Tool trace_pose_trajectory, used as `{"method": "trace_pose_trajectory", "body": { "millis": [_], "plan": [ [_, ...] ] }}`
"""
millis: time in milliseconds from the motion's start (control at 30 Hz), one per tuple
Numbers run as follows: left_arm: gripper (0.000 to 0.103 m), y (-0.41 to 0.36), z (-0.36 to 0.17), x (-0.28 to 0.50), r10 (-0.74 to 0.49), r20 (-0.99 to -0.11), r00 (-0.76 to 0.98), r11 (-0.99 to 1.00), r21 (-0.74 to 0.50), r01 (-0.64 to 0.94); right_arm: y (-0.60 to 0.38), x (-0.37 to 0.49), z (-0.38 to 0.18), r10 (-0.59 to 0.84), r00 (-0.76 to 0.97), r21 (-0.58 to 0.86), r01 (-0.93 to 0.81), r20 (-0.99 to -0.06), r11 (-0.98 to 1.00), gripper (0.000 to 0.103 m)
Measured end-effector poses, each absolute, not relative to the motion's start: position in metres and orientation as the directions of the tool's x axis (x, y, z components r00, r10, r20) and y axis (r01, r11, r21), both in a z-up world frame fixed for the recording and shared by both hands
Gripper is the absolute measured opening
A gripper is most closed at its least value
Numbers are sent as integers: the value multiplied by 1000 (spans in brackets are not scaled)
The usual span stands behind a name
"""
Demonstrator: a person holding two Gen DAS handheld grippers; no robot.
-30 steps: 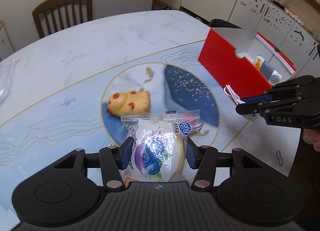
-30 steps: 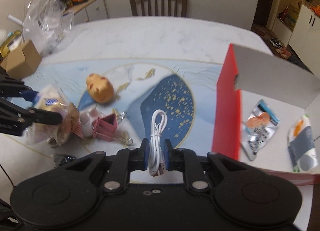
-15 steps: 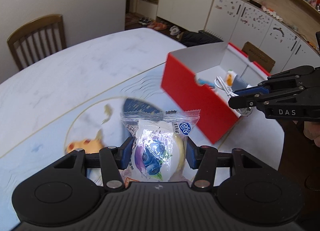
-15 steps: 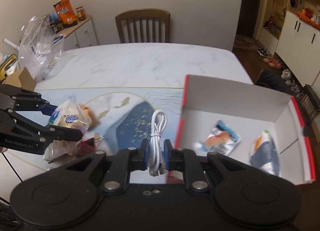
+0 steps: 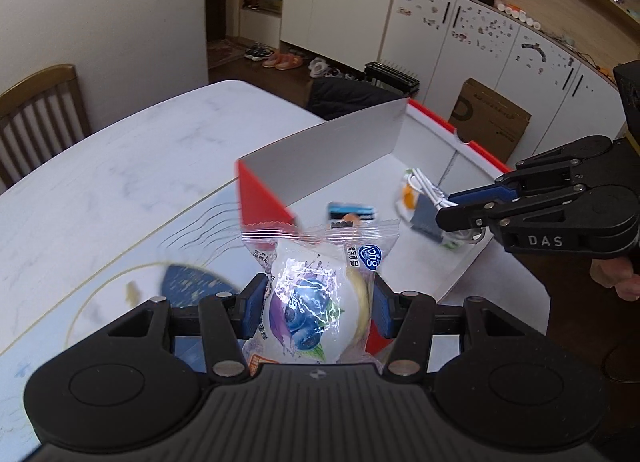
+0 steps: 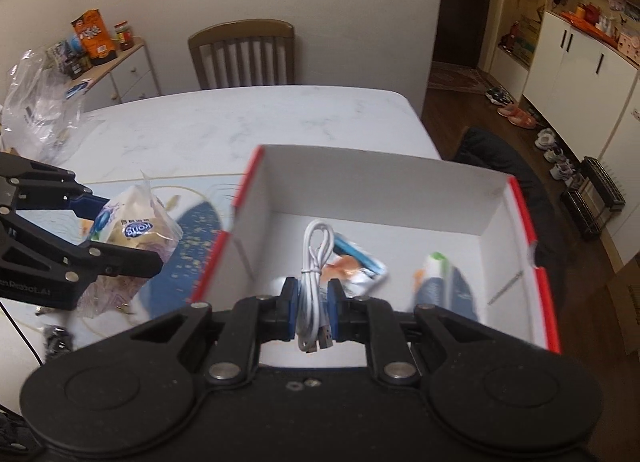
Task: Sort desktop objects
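Left gripper [image 5: 318, 310] clamps the clear-wrapped blueberry bun [image 5: 316, 302]; right gripper [image 6: 314, 312] pinches the coiled white USB cable [image 6: 316, 262] above the red-and-white cardboard box [image 6: 516, 198]. Risk: the bun, released short, hits the near wall; the loose cable plugs snag a pad.

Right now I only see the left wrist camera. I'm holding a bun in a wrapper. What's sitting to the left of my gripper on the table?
Observer: A crumpled clear plastic bag lies at the table's far left edge; the right wrist view shows it.
Operator: Is there anything behind that bag?
Observer: Yes, a small white cabinet with an orange snack box standing on top.
Operator: Does the white cable in the other gripper have plugs?
Observer: Yes. The right gripper is shut on the cable, and two plugs hang below its pads.
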State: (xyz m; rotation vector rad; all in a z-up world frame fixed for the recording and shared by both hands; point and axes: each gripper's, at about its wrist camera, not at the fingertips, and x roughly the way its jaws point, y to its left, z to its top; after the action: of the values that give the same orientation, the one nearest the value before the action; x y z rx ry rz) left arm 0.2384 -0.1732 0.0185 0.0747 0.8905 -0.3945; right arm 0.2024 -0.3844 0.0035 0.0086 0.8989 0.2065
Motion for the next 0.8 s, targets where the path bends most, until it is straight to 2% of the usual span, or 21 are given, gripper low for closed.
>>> {"method": "trace_pose_trajectory", "body": {
  "millis": [800],
  "plan": [
    [52, -273, -14, 330, -230, -828, 511, 908, 6, 418, -434, 234, -53, 199, 529, 145, -143, -825, 979, 14]
  ]
}}
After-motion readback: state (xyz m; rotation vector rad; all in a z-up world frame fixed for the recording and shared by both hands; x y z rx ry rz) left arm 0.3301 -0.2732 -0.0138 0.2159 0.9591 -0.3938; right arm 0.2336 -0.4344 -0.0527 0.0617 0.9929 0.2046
